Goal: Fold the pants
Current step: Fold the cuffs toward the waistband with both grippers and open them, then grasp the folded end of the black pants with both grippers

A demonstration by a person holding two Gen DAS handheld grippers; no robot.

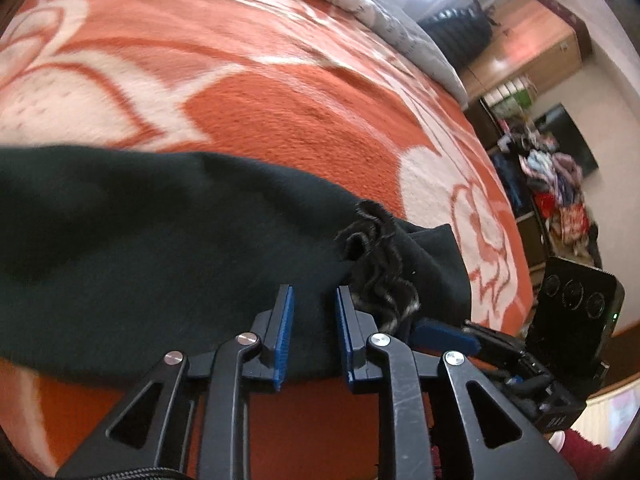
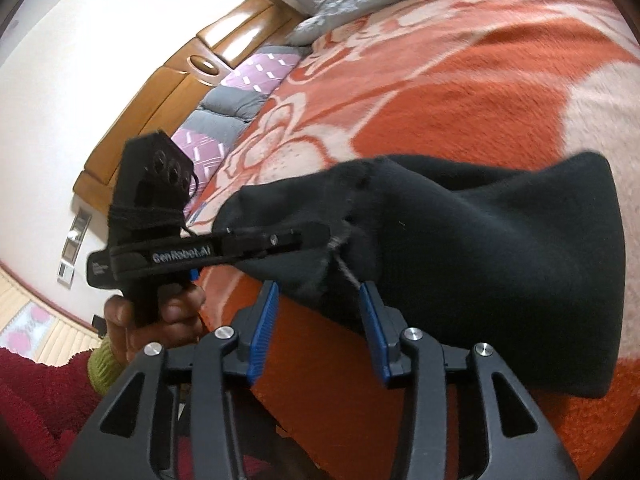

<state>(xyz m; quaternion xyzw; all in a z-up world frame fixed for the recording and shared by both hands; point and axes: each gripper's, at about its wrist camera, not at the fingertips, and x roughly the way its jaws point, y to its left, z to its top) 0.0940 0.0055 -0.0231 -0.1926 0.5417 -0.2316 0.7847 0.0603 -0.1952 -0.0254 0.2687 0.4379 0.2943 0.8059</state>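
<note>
Black fleece pants point(image 1: 168, 248) lie bunched on a bed covered by an orange-and-cream flower-patterned blanket point(image 1: 280, 112), their frayed, gathered end nearest both tools. Seen from the left wrist, the left gripper point(image 1: 314, 336) stands with its blue-padded jaws parted a little over the near hem; dark cloth shows in the gap, but the pads do not press on it. Seen from the right wrist, the right gripper point(image 2: 320, 332) has its jaws spread wider, released, with the ragged corner of the pants just ahead of the tips and orange blanket between them.

Only the right wrist view shows the person's hand point(image 2: 160, 320) around the left tool's handle, a green knitted cuff, a dark red sleeve, the wooden headboard point(image 2: 192, 68) and grey-and-lilac pillows point(image 2: 240, 92). Only the left wrist view shows shelves piled with coloured clothes point(image 1: 556, 188) and a dark wall screen.

White lettering on the left tool's side reads "GenRobot.AI".
</note>
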